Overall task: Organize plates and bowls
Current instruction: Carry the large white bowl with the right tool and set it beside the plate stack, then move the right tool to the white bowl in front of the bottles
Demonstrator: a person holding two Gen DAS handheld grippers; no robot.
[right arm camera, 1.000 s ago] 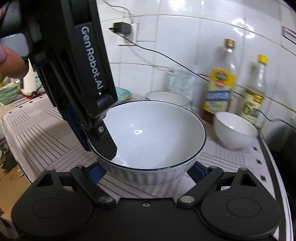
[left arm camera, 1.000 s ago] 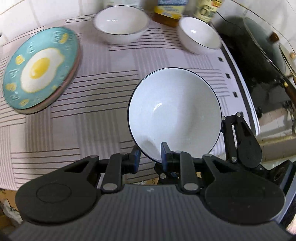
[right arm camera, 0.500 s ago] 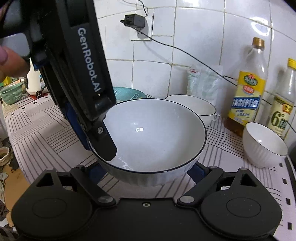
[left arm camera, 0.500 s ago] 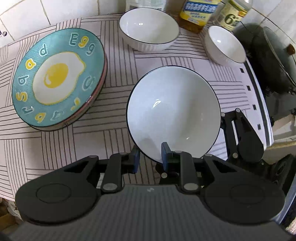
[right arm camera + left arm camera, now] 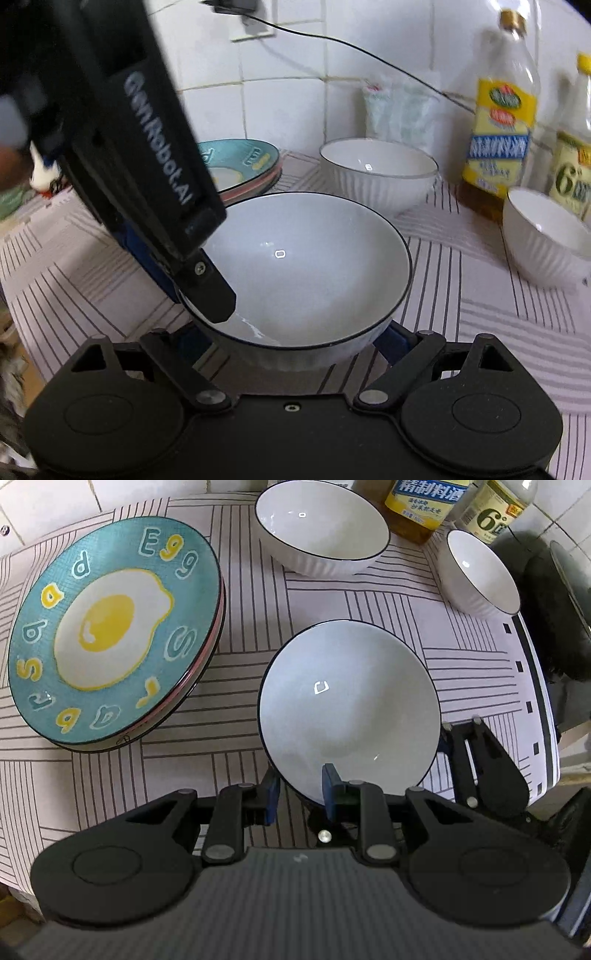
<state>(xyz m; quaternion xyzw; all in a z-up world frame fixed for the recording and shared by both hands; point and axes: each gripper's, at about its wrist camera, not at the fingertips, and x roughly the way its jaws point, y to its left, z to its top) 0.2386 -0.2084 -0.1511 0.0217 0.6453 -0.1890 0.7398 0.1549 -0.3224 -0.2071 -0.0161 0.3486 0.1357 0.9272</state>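
A white bowl with a dark rim hangs just above the striped tablecloth. My left gripper is shut on its near rim, one finger inside and one outside. My right gripper spans the bowl's lower body, with a blue pad against each side; one of its fingers shows at the bowl's right edge. A teal fried-egg plate tops a stack at the left. A similar large white bowl stands behind. A smaller white bowl sits at the right.
Two bottles stand against the tiled wall behind the bowls. A dark pan and stove lie past the table's right edge. A cable runs along the wall from a socket. Bare cloth lies between the plate stack and the held bowl.
Both grippers have carried the held bowl further in over the table. The plate stack, back bowl and small bowl now look nearer. Neither grip has changed.
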